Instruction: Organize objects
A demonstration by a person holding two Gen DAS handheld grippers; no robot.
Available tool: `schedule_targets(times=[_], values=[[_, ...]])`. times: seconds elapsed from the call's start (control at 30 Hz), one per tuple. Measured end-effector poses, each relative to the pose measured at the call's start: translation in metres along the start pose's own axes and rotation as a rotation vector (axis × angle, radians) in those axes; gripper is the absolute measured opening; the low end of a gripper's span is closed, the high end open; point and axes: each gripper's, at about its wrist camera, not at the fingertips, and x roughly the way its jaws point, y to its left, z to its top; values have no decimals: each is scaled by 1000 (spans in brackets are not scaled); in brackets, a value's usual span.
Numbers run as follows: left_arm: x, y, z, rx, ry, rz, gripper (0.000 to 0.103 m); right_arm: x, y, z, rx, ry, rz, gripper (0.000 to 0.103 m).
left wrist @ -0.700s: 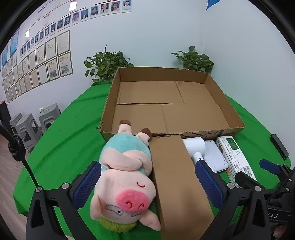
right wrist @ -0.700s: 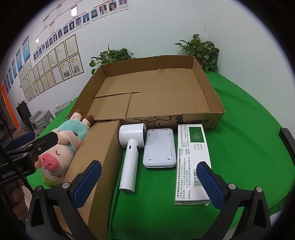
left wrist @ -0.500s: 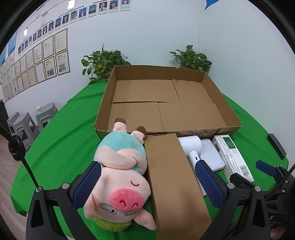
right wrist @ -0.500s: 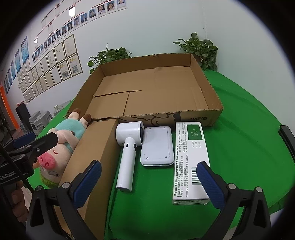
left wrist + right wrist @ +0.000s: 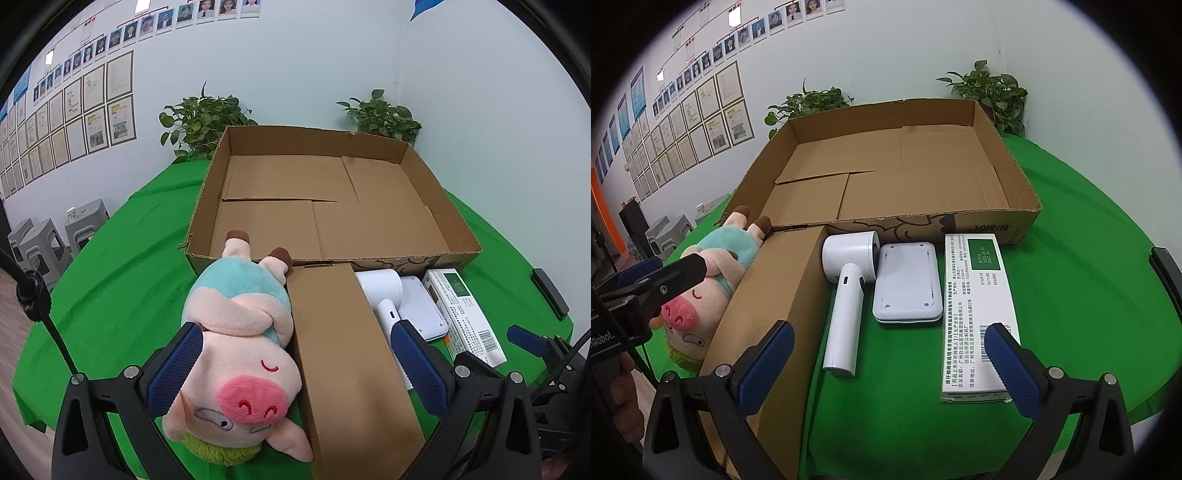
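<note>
Risk: both tongs, left tongs and right tongs, gape wide and empty, so closing over plush pig could also snag brown carton.

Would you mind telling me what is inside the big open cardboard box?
Nothing lies inside the cardboard box: only its folded bottom flaps show. The strip just behind its near wall is hidden from both views.

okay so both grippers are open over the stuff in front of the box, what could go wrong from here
The left gripper straddles both the plush pig and the closed brown carton; closing could pinch both. The white hair dryer, flat white device and medicine box lie packed together, so the right gripper may knock a neighbour.
</note>
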Motion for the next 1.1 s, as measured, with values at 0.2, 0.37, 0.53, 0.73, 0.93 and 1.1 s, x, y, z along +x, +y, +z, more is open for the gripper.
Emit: schedule_targets(times=[0.2, 0.37, 0.53, 0.73, 0.93, 1.1], values=[[1, 5, 0, -9, 7, -6, 103, 0, 4, 2, -6, 2, -3, 102], [-1, 9, 0, -13, 8, -7, 103, 1, 9, 5, -23, 5, -4, 102], [-7, 20, 2, -9, -4, -15, 103, 0, 17, 9, -56, -1, -5, 102], [-12, 52, 1, -25, 37, -49, 103, -28, 32, 22, -133, -126, 109, 102], [1, 89, -20, -97, 130, -112, 103, -51, 53, 41, -147, -164, 457, 102], [20, 103, -40, -153, 183, -248, 74, -45, 82, 50, -153, -110, 582, 102]])
